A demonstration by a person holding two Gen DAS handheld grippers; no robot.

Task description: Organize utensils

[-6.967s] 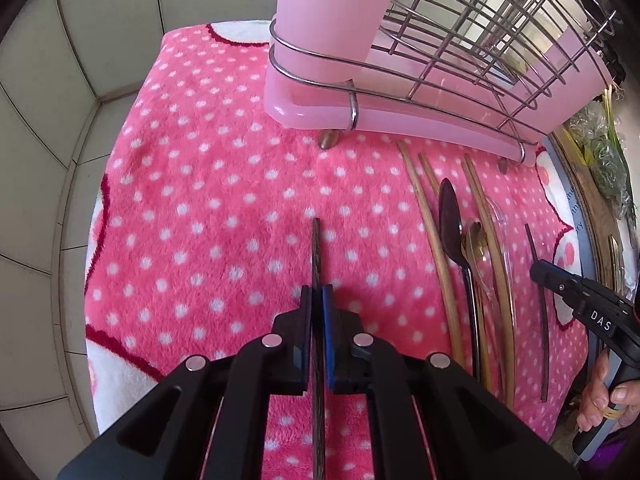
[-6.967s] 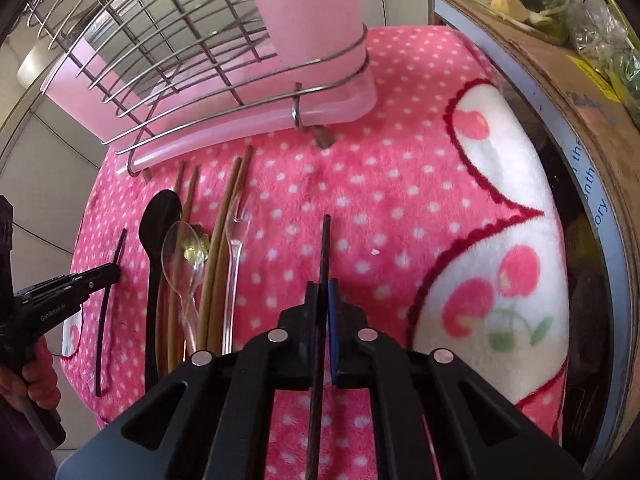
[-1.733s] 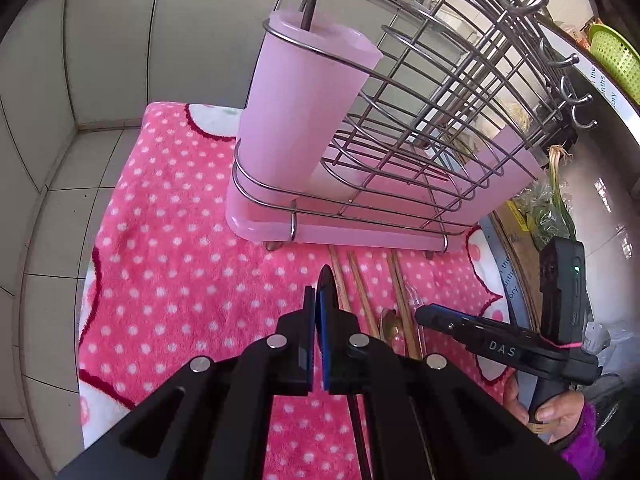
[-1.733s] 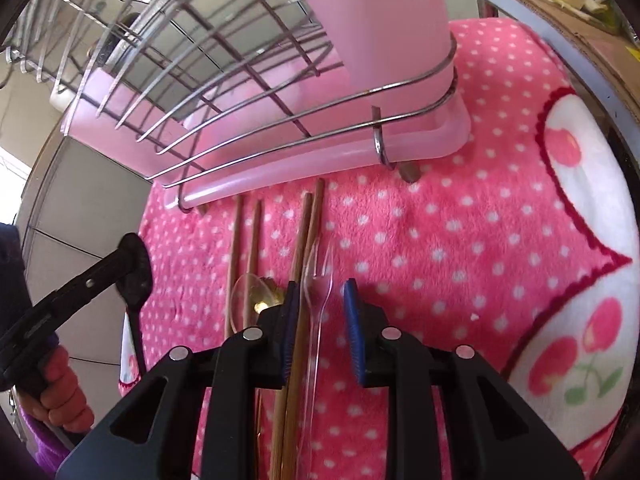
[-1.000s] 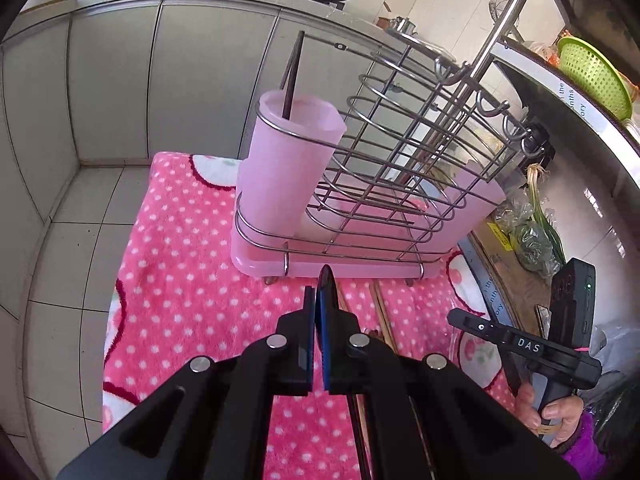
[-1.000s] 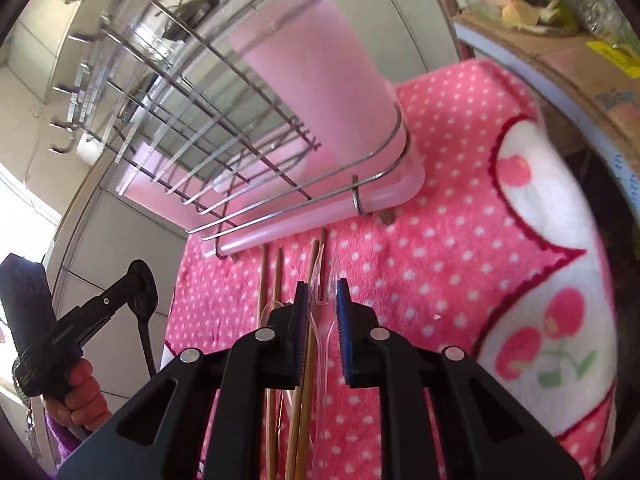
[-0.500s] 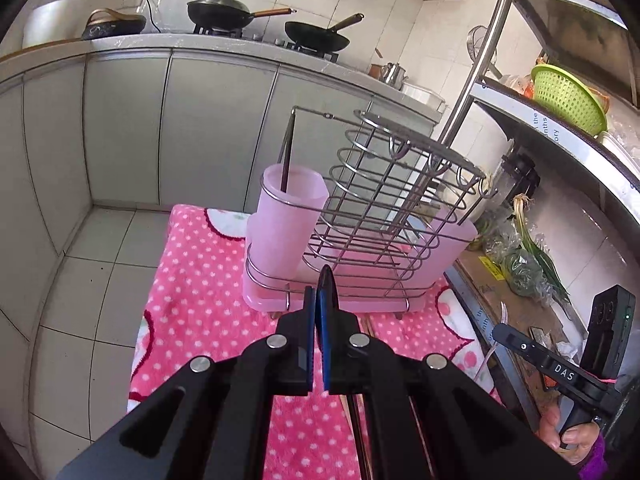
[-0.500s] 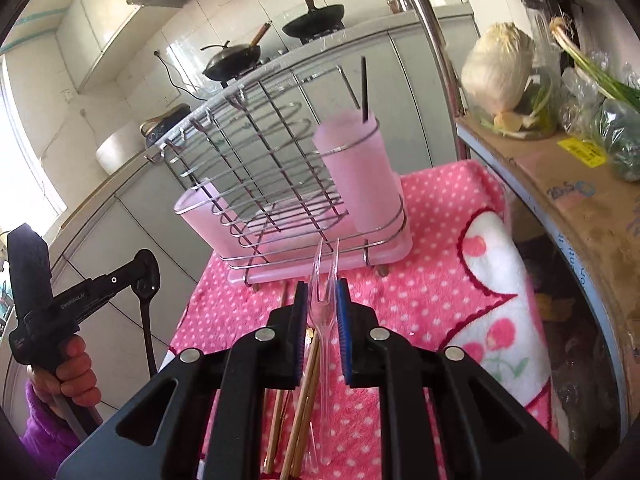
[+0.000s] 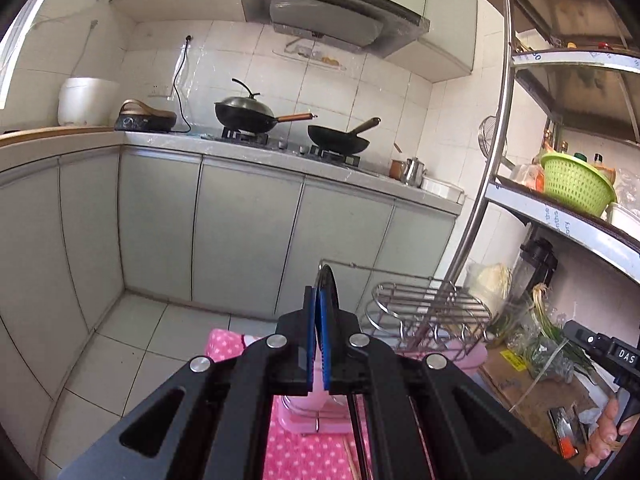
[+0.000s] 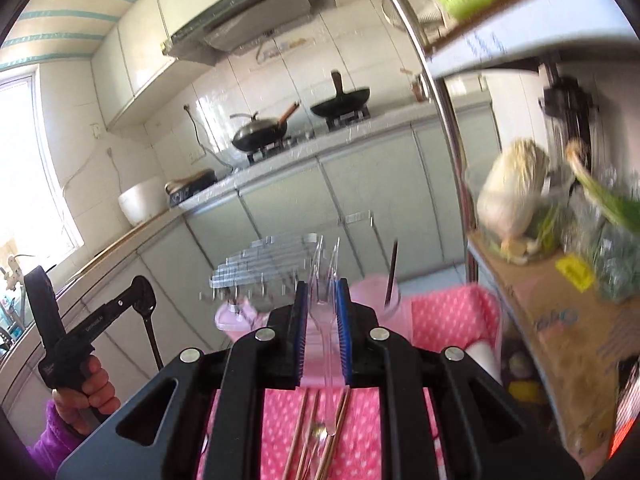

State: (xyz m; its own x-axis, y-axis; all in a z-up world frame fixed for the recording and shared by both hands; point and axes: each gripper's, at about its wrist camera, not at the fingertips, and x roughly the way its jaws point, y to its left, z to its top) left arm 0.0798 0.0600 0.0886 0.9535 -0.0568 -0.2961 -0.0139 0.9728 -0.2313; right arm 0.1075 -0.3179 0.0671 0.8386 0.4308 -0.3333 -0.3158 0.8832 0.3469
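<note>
Gripping a black spoon (image 9: 329,284) edge-on, the left gripper (image 9: 318,330) has its blue pads pressed together on the bowl, which sticks up at 12 o'clock. The right gripper (image 10: 323,330) pinches a clear plastic fork (image 10: 326,276) in narrow jaws, tines up. Past both, the wire dish rack (image 9: 430,312) sits on the pink dotted cloth (image 10: 452,316); its pink cup (image 10: 386,304) holds 1 dark stick (image 10: 392,272). At 6 o'clock in the right view, wooden chopsticks (image 10: 298,432) lie on the cloth.
</note>
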